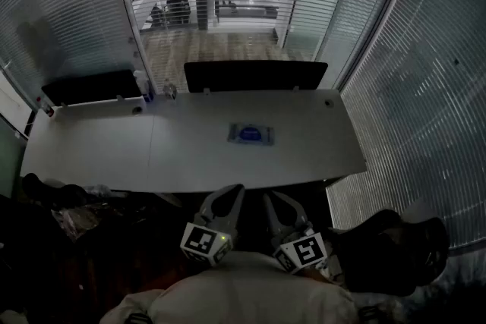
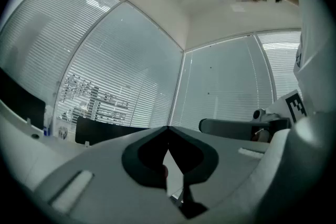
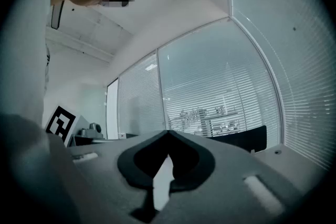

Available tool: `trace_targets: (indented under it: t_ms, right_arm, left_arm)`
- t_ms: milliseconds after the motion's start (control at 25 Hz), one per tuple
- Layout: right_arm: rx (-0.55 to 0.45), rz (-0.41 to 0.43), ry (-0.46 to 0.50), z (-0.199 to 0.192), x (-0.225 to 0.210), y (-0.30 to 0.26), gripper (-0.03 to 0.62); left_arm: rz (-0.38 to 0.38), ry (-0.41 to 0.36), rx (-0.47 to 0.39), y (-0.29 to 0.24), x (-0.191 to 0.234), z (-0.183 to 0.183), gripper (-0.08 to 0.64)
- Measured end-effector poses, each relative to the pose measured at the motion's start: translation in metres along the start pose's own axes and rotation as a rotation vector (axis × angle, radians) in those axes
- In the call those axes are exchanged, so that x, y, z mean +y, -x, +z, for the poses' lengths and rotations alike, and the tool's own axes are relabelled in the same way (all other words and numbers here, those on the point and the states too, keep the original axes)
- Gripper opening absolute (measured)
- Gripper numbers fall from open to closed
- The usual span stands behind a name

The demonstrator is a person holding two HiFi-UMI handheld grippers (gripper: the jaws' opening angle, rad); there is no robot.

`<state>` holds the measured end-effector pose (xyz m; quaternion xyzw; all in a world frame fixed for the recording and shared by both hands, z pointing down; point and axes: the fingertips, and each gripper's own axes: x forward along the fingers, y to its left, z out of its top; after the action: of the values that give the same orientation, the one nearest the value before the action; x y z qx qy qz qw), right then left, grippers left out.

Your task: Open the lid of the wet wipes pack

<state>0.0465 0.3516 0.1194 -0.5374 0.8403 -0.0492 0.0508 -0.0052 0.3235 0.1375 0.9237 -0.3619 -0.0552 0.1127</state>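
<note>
White table [image 1: 91,148] carries the wet wipes pack [image 1: 250,134], lying flat a little right of centre, midway between far and near edges. I see the left gripper [image 1: 230,193] and right gripper [image 1: 275,201] off the near edge, both claws closed together, empty.

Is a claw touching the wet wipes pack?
No, the wet wipes pack lies alone on the table, away from the left claw and right claw.
</note>
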Motion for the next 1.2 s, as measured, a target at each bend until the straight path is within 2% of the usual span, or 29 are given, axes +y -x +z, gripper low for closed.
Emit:
trace_targets:
  t_ms: [400,520,760,1200]
  right_arm:
    - [0.015,-0.008,-0.046,-0.005,-0.01,-0.001,0.0]
    - [0.006,0.003,-0.074,-0.004,-0.011,0.001,0.0]
    - [-0.024,0.004,-0.073,0.001,-0.014,0.004,0.0]
    - [-0.002,-0.013,-0.108,-0.005,-0.039,0.026,0.0]
  left_arm:
    - [0.009,0.002,0.022,-0.005,0.0,-0.002,0.003]
    - [0.009,0.004,0.023,-0.006,-0.002,-0.003,0.003]
    - [0.015,0.013,0.016,-0.009,-0.006,-0.003,0.003]
    - [0.018,0.014,0.038,-0.026,-0.029,-0.016,0.003]
